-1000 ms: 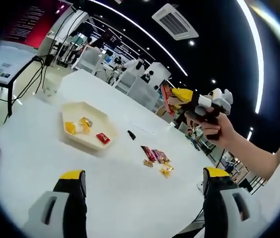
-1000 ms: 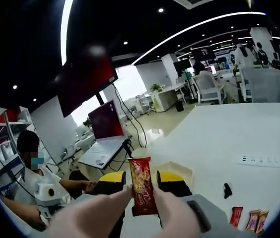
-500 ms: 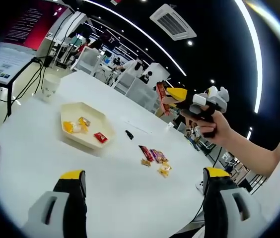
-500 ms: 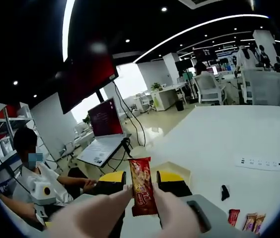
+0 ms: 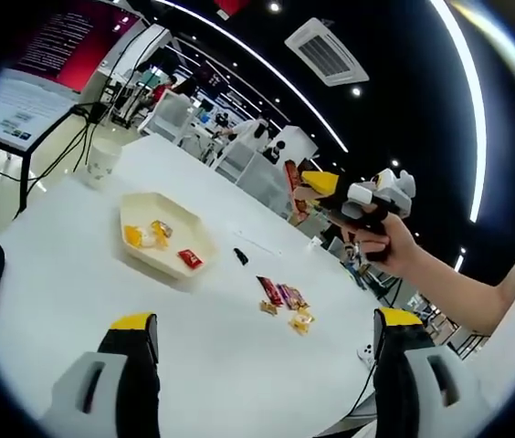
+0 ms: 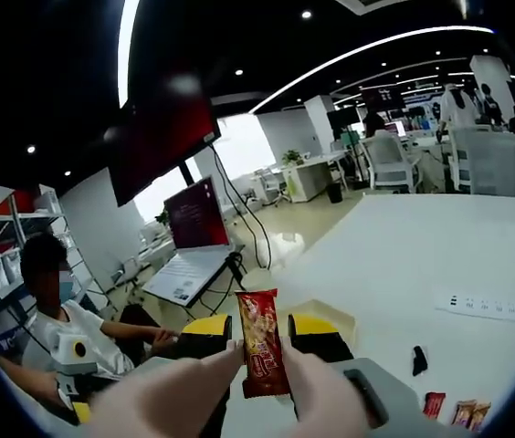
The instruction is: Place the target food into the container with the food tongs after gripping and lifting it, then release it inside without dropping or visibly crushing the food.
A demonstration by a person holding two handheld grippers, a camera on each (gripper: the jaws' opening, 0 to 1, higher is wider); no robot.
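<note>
Snack bar (image 6: 259,354), red wrapper, stands upright between the right claw's (image 6: 260,339) yellow-tipped jaws, clamped at its lower half, top end poking up toward 12 o'clock. In the left gripper view the same right claw (image 5: 317,187) is held in a hand (image 5: 381,242) above the surface (image 5: 75,274), bar (image 5: 291,176) sticking out at the claw's 10 o'clock.

Versus 0.5 s ago: the bar sits the same in the jaws, no slip. In the right gripper view the background is only slightly shifted, which is camera motion. In the left gripper view the right claw appears a little lower and closer to the tray side; the whole scene shifted too, so part of that is camera motion.

Tray (image 5: 164,239) is cream, on the surface, at about 8 o'clock from the held bar and well apart from it. It holds yellow wrapped pieces (image 5: 142,234) and a red one (image 5: 189,259). Loose wrapped snacks (image 5: 284,300) lie on the surface at the tray's 4 o'clock, with a small black item (image 5: 239,256) between them and the tray.

Left claw (image 5: 262,324) jaws spread wide, nothing between them.
</note>
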